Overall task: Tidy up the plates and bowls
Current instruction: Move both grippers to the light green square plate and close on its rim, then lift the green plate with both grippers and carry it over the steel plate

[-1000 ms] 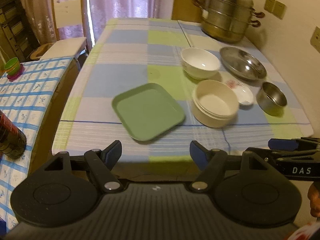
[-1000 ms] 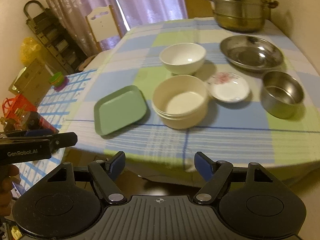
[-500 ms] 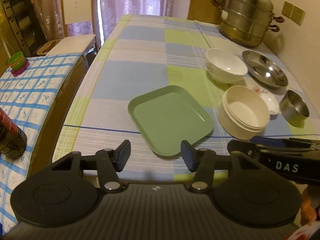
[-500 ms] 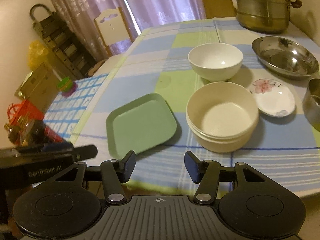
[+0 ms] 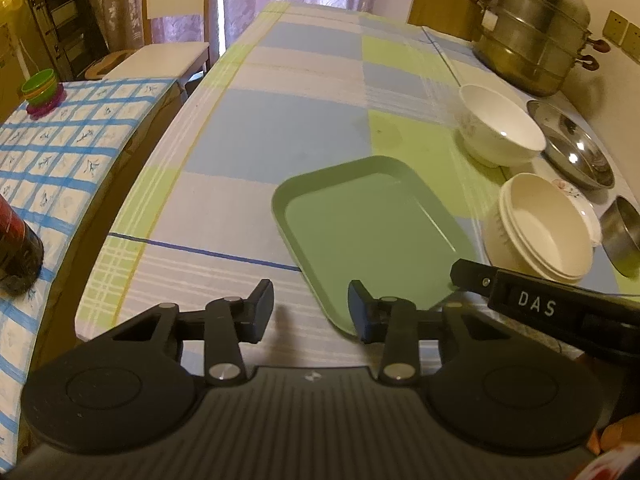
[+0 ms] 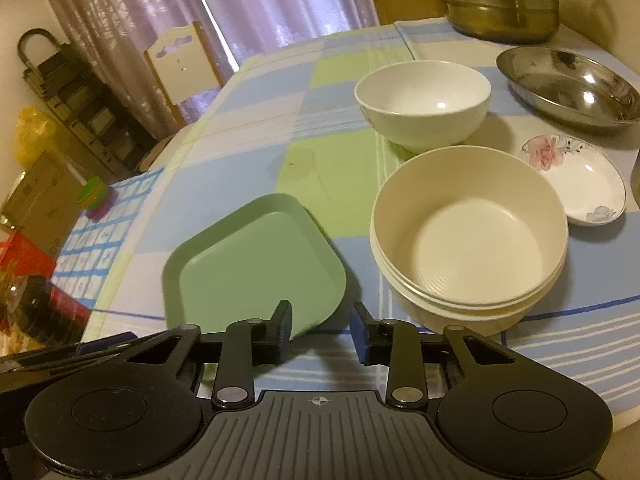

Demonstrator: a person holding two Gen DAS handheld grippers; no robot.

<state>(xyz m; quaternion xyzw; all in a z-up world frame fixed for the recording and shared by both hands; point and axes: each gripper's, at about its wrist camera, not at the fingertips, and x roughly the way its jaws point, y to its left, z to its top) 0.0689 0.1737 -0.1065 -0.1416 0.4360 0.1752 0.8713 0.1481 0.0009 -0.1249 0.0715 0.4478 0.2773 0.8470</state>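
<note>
A green square plate [image 5: 372,236] [image 6: 256,272] lies near the front edge of the checked tablecloth. Right of it sits a stack of cream bowls [image 5: 540,232] [image 6: 472,240]. Behind that are a white bowl [image 5: 500,132] [image 6: 424,100], a flowered saucer [image 6: 576,178], a steel dish [image 5: 568,148] [image 6: 568,84] and a small steel bowl [image 5: 624,236]. My left gripper [image 5: 311,310] hovers at the plate's near corner, jaws closing on nothing. My right gripper [image 6: 322,322] hangs between the plate and the cream bowls, jaws also closing, with nothing between them.
A big steel steamer pot [image 5: 528,32] stands at the back right by the wall. Left of the table is a lower table with a blue-checked cloth [image 5: 72,140], a dark bottle [image 5: 16,248] and stacked green cups [image 5: 40,88]. A white chair [image 5: 160,56] stands behind.
Both grippers have come forward and down toward the table's front edge, so the plate and bowls look larger. Both pairs of jaws have narrowed a good deal.
</note>
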